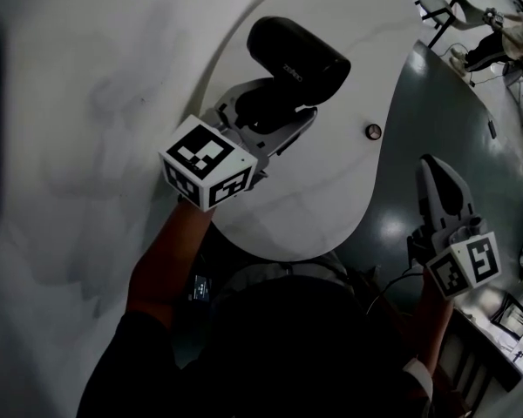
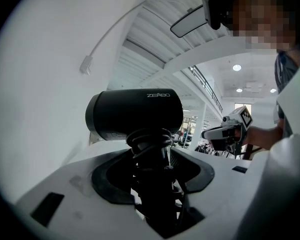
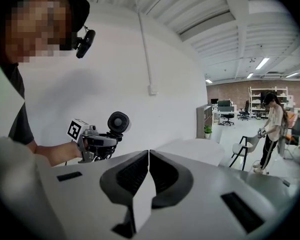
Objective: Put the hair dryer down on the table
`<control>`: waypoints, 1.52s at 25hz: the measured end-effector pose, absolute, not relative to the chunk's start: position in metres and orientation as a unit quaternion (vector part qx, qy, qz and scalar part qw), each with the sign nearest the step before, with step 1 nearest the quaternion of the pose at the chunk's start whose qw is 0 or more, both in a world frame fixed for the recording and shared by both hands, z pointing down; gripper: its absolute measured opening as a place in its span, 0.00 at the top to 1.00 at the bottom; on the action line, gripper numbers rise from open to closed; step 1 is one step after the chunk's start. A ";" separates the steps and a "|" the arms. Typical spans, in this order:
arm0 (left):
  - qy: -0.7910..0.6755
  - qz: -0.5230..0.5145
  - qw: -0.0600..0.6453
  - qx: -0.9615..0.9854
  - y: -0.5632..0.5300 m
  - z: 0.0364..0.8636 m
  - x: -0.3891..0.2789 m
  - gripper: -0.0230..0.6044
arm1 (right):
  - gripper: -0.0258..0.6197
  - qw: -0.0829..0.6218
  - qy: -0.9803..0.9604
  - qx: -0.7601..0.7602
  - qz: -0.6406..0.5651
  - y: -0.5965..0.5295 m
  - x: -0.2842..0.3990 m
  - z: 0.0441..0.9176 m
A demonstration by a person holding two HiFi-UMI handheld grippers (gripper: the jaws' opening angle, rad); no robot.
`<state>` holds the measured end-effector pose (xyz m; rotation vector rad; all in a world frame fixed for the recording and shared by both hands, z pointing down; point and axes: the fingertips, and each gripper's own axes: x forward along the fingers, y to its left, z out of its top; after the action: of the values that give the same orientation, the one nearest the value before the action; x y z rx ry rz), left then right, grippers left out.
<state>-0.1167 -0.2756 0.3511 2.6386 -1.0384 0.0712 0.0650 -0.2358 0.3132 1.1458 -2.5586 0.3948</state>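
The black hair dryer (image 1: 298, 52) is not down yet. Its handle, with the cord wound round it, sits between the fingers of the left gripper (image 1: 275, 116), and they squeeze it tight. The fat body sticks out just past the fingertips. It looks held up in the air, with the white tabletop (image 1: 331, 198) under the fingers. The right gripper (image 1: 436, 177) is well off to the side, its fingers pressed together on nothing. What is left: go down, rest the dryer, let go.
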 end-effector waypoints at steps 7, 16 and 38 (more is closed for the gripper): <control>-0.370 0.040 0.183 0.910 -0.310 0.395 -0.105 0.62 | 0.95 0.164 -0.889 0.398 0.155 -0.260 0.082 0.341; -0.386 0.078 0.210 0.895 -0.321 0.435 -0.074 0.62 | 0.95 0.170 -0.885 0.398 0.174 -0.257 0.121 0.350; -0.385 0.160 0.287 0.862 -0.342 0.608 -0.029 0.62 | 0.95 0.197 -0.866 0.400 0.225 -0.250 0.169 0.444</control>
<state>-0.0291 -0.3418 0.6077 2.3047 -1.0296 0.4268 0.1692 -0.2499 0.4438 1.1205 -2.4260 0.6309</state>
